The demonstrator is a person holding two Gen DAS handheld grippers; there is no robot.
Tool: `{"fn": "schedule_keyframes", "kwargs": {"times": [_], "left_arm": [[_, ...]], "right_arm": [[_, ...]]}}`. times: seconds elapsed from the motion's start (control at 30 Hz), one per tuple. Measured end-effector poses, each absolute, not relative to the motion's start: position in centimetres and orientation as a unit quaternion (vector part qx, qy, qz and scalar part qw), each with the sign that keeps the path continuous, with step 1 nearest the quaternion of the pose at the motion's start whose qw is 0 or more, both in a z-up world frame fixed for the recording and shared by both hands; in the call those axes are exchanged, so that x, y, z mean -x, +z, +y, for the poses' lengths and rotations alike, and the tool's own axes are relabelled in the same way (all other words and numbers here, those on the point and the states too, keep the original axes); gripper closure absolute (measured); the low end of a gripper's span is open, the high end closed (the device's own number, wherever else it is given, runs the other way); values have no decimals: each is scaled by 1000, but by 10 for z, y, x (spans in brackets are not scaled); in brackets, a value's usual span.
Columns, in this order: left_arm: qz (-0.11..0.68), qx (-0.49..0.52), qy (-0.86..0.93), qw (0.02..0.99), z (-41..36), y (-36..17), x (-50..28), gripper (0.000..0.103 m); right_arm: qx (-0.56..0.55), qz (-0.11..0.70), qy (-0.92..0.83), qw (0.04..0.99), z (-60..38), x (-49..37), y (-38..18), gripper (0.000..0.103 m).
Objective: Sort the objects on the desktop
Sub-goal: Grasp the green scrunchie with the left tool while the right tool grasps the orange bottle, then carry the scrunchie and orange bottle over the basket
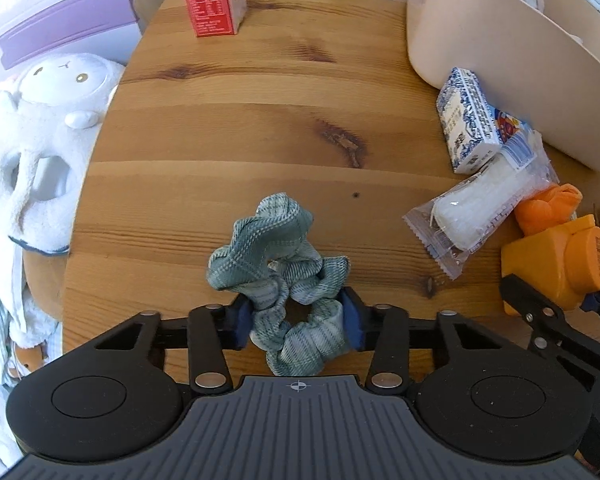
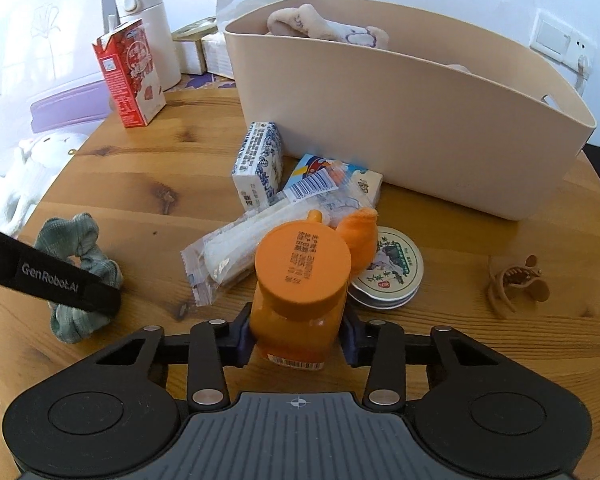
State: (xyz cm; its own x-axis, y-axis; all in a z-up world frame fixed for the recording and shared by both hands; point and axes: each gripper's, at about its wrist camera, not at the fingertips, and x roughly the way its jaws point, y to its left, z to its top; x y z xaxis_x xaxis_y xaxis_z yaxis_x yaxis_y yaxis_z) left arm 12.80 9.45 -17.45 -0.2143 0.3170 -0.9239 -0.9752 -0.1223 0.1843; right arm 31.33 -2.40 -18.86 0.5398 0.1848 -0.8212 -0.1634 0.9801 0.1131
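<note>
From the left wrist view, the left tongs [image 1: 299,322] are seen closed about halfway on the green scrunchie [image 1: 278,270], the blue pads pressed into the near loop of fabric on both sides. The scrunchie rests on the bare tabletop [image 1: 240,120], well apart from the other things, so it can be taken alone. The beige bin [image 1: 480,60] stands at the far right, presumably as the place for sorted items.

From the right wrist view, the right tongs [image 2: 298,338] are seen closed on the body of the orange bottle [image 2: 300,280], gripped low below its cap so that it is kept upright. The bottle is crowded by a clear packet [image 2: 236,254], a round tin [image 2: 392,270] and an orange cloth [image 2: 360,236]. A brown hair claw [image 2: 516,280] lies apart at the right.
</note>
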Motion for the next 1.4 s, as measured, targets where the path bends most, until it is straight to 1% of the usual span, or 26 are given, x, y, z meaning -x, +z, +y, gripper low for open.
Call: {"fn": "schedule_keyframes", "kwargs": {"times": [0.07, 0.13, 0.27, 0.6, 0.97, 1.4], "left_arm": [[434, 380, 647, 499, 94, -174, -126, 72], [431, 384, 646, 500, 91, -174, -126, 77], [429, 391, 641, 502, 84, -174, -129, 80], [422, 396, 635, 512, 70, -165, -136, 80], [406, 355, 622, 568, 72, -128, -164, 80], [403, 309, 599, 619, 86, -95, -207, 80]], "right_arm": [[-3, 467, 104, 878, -24, -310, -188, 67], [-3, 467, 108, 877, -25, -306, -187, 67], [-12, 469, 109, 876, -29, -298, -187, 67], [-31, 452, 137, 881, -42, -284, -175, 67], [-58, 409, 120, 903, -80, -272, -140, 67], [-74, 355, 80, 928, -136, -278, -101, 67]]}}
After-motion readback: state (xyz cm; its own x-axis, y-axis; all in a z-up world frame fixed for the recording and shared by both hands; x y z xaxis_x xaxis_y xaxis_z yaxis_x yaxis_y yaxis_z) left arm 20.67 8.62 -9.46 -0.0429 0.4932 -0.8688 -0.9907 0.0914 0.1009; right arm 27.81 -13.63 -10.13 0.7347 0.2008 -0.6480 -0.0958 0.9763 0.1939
